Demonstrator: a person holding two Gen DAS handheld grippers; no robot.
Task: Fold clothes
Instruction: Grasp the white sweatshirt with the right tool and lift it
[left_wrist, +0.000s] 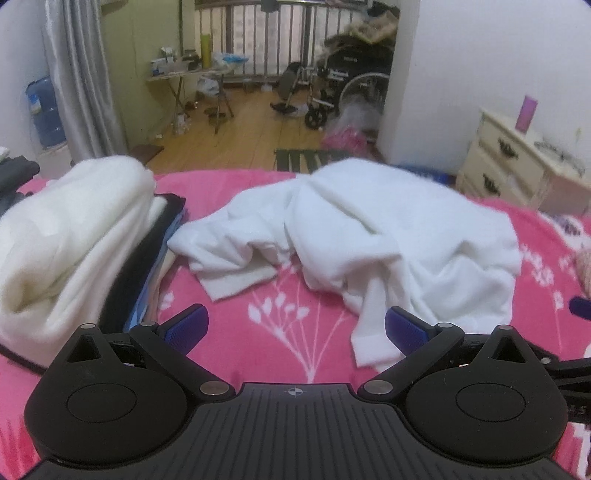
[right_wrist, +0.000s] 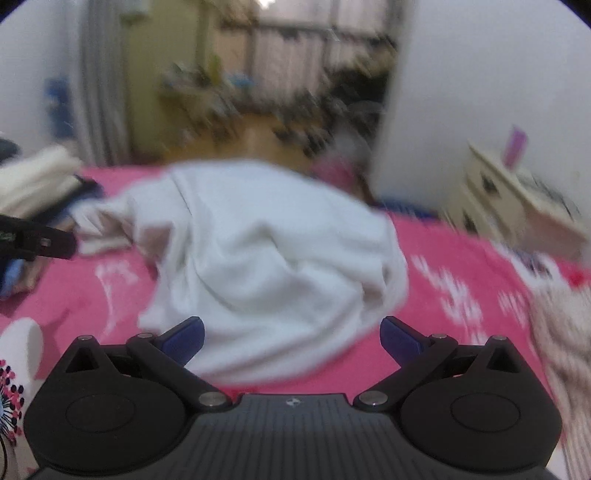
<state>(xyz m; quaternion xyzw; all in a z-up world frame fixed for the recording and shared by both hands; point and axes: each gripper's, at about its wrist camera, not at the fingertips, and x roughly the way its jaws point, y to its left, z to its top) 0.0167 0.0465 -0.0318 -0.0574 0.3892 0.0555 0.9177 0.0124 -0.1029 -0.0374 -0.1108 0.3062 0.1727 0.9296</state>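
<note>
A crumpled white garment (left_wrist: 369, 236) lies unfolded on the pink flowered bedspread (left_wrist: 288, 325), one sleeve trailing toward me. My left gripper (left_wrist: 295, 326) hovers open just short of it, nothing between its blue fingers; the sleeve end lies by the right finger (left_wrist: 404, 328). In the blurred right wrist view the same white garment (right_wrist: 266, 258) fills the middle, and my right gripper (right_wrist: 291, 336) is open with its near edge between the fingers, not pinched. The left gripper's black body (right_wrist: 33, 240) shows at that view's left edge.
A stack of folded clothes (left_wrist: 74, 240), cream on top and dark and blue below, sits on the bed's left. A cream nightstand (left_wrist: 517, 166) stands to the right. Beyond the bed are wooden floor, a wheelchair (left_wrist: 351, 85) and a cluttered table (left_wrist: 188, 66). A patterned cloth (right_wrist: 561, 325) lies at right.
</note>
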